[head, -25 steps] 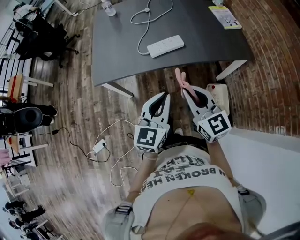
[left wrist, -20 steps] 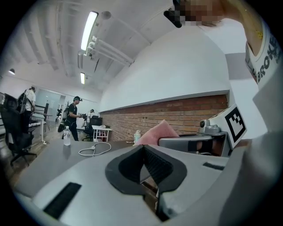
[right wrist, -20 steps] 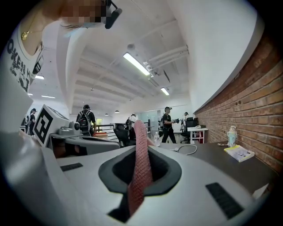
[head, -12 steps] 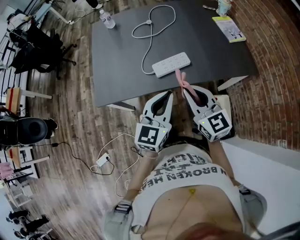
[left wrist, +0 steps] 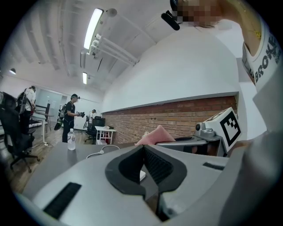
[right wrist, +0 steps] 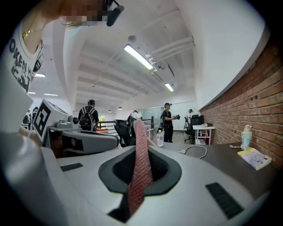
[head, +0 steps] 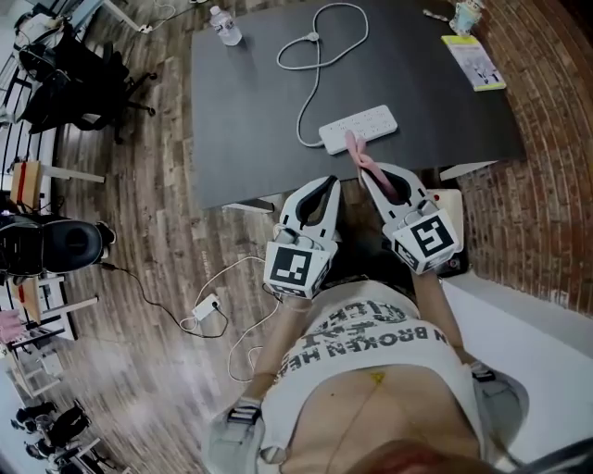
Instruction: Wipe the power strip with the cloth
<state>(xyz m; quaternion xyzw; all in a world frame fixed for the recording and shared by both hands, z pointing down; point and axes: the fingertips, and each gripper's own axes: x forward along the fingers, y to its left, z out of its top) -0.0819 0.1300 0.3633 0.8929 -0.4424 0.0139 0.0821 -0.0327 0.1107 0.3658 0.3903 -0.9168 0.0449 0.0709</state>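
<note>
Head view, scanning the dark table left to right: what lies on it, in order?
Water bottle → power strip → yellow booklet.

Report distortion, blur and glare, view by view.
Head view: fisheye bows edges of the dark grey rectangular table; the wooden floor smears at lower left. Left gripper view: black corners, long ceiling tube light blown out. Right gripper view: pink knitted cloth looms close, slightly soft.
</note>
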